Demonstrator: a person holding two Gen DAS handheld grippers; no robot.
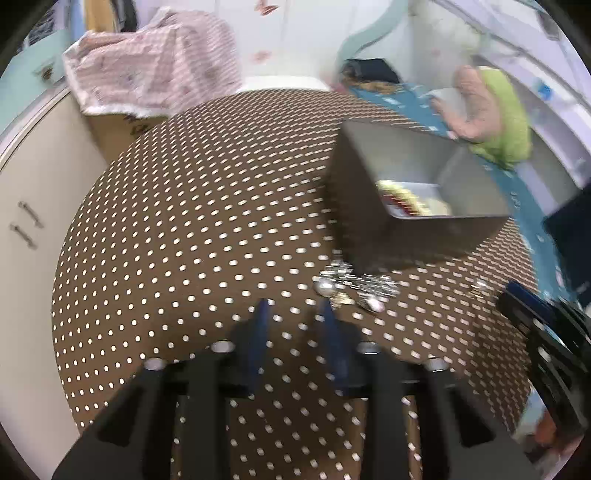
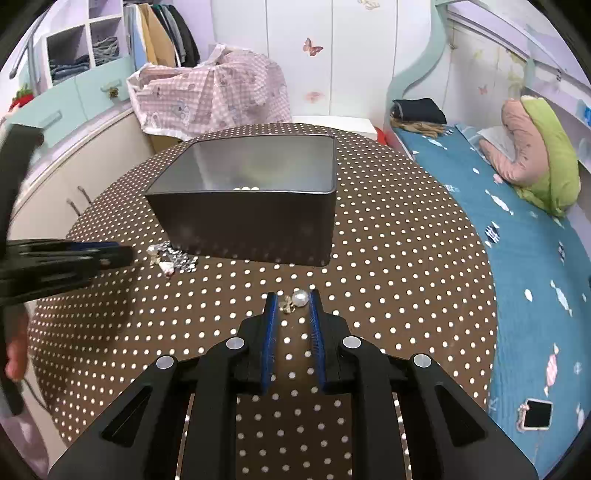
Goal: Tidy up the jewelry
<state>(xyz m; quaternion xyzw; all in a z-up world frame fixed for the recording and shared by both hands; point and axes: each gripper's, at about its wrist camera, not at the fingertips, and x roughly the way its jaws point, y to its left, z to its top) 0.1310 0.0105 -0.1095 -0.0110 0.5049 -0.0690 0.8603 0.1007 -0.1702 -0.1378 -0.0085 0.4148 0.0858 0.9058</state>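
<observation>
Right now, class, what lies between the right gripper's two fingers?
In the right wrist view, a pearl earring lies on the dotted tablecloth between the open right gripper fingers, apparently touching neither.

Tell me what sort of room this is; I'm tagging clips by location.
Most likely a child's bedroom: a bed with a pillow, hanging clothes, and butterfly stickers on the wall.

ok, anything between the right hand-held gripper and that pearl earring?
Nothing visible. The pearl earring already lies between the open fingers of the right hand-held gripper, on the dotted tablecloth.
</observation>
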